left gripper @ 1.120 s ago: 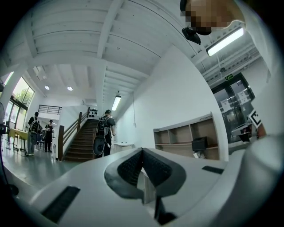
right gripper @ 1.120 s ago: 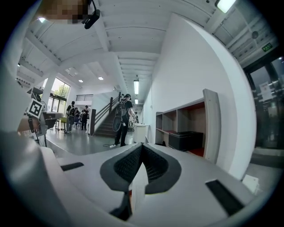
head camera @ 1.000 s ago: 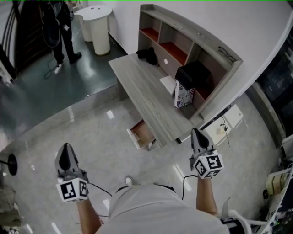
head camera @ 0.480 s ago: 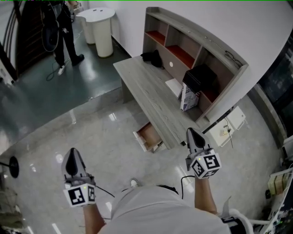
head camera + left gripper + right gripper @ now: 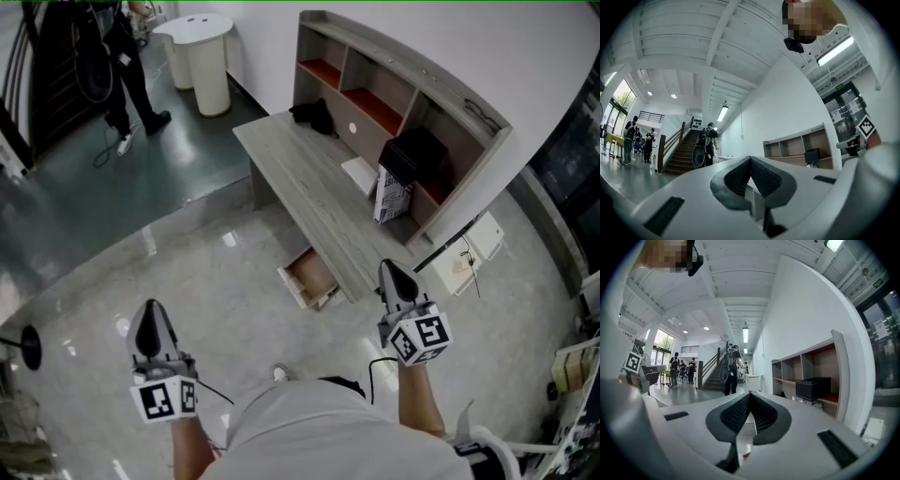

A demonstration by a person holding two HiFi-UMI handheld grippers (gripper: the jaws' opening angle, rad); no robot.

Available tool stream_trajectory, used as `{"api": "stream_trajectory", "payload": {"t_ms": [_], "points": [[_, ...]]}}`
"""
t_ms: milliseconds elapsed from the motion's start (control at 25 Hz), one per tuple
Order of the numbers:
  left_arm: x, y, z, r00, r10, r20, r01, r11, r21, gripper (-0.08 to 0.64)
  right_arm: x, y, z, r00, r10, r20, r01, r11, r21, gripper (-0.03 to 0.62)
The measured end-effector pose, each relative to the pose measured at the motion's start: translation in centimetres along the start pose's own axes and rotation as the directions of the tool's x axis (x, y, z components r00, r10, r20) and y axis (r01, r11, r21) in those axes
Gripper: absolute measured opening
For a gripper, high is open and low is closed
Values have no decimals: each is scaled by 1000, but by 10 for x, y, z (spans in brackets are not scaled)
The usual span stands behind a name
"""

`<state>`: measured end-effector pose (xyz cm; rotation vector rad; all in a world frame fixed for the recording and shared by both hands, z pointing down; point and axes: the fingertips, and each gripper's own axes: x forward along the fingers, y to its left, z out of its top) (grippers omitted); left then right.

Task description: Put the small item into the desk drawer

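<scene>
Grey wood-grain desk (image 5: 309,192) had its small pale wooden drawer (image 5: 309,278) open below the near front edge, yet the left gripper (image 5: 149,309) and right gripper (image 5: 386,270), jaws pressed together and empty, held nothing, the small item being unidentifiable.

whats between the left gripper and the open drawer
Only bare, glossy floor lies between the left gripper and the open drawer; the head view shows it.

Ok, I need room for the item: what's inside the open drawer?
The drawer shows only a bare-looking brown bottom in its pulled-out part; its rear is hidden under the desk.
</scene>
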<state>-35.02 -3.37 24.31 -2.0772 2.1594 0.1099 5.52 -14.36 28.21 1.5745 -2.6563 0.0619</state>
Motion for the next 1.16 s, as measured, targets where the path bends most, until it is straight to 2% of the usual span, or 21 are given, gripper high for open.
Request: {"api": "stream_trajectory", "payload": {"t_ms": [120,280,1160], "points": [[3,0,4,1000,-11,10,11,1000,2,18,-2,2,-1,1000,-7,0,7,1000,-6,21],[2,-7,1,1000,-24,-5,24,1000,-11,18,-10,-2,7,998,-51,23,53,997,-58,21],[-9,-31,-20,998,-35,-46,32,997,-64,18,-29,-9,3,999,-30,10,31,997,-69,21]]}}
